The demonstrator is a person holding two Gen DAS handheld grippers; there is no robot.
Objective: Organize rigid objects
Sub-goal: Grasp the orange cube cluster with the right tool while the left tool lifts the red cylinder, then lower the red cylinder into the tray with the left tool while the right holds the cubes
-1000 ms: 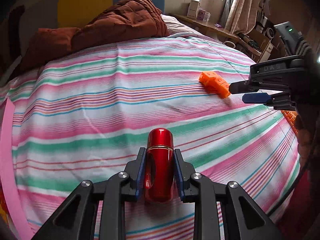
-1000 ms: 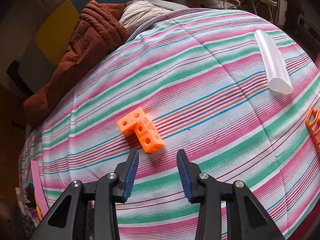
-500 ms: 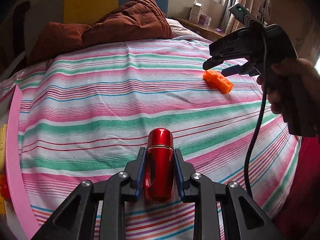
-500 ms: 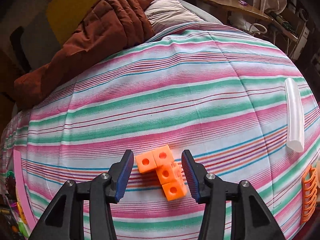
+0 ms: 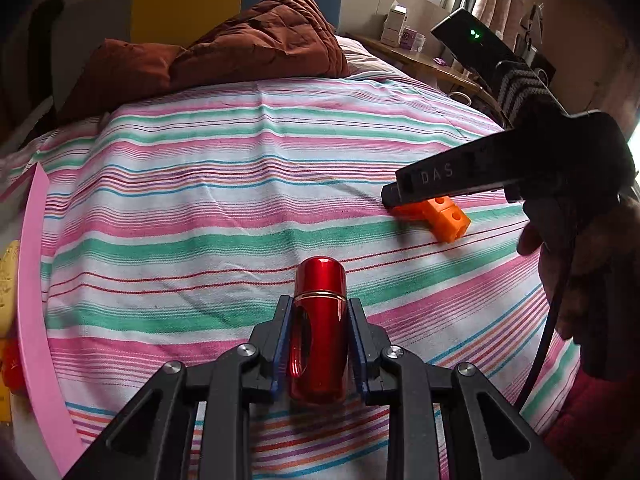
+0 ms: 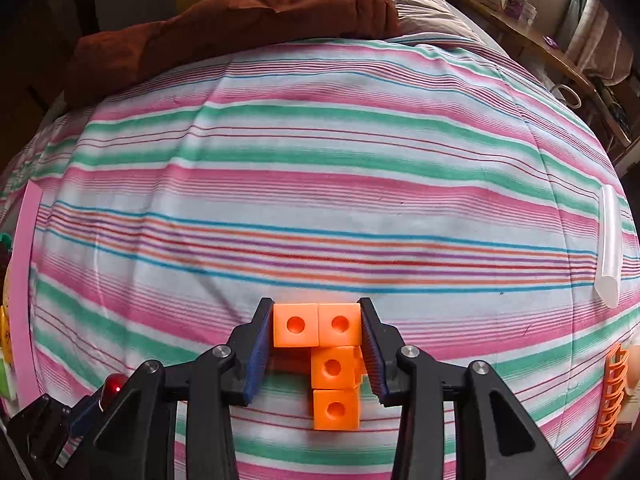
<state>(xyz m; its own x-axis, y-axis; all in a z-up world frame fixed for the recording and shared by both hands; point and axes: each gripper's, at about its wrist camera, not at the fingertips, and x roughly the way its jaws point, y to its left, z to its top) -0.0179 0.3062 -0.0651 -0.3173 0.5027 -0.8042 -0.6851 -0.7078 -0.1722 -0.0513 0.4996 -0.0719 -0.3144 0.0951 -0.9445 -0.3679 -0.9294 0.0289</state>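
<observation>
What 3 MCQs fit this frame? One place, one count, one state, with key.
1. Where is the block piece?
A. on the brown quilt
B. between the right claw's fingers, on the striped sheet
C. in the left claw

2. How many hole-marked cube tops show on it in the right wrist view?
A. two
B. four
C. six

3. What state is the left claw in?
A. wide open, nothing in it
B. out of view
C. shut on the red cylinder

Key:
1 B, the right claw has a finger at each side of the piece's top two cubes, and the sheet lies under it.
2 B, two cubes across, two more below.
3 C, both pads press the cylinder's sides.
</observation>
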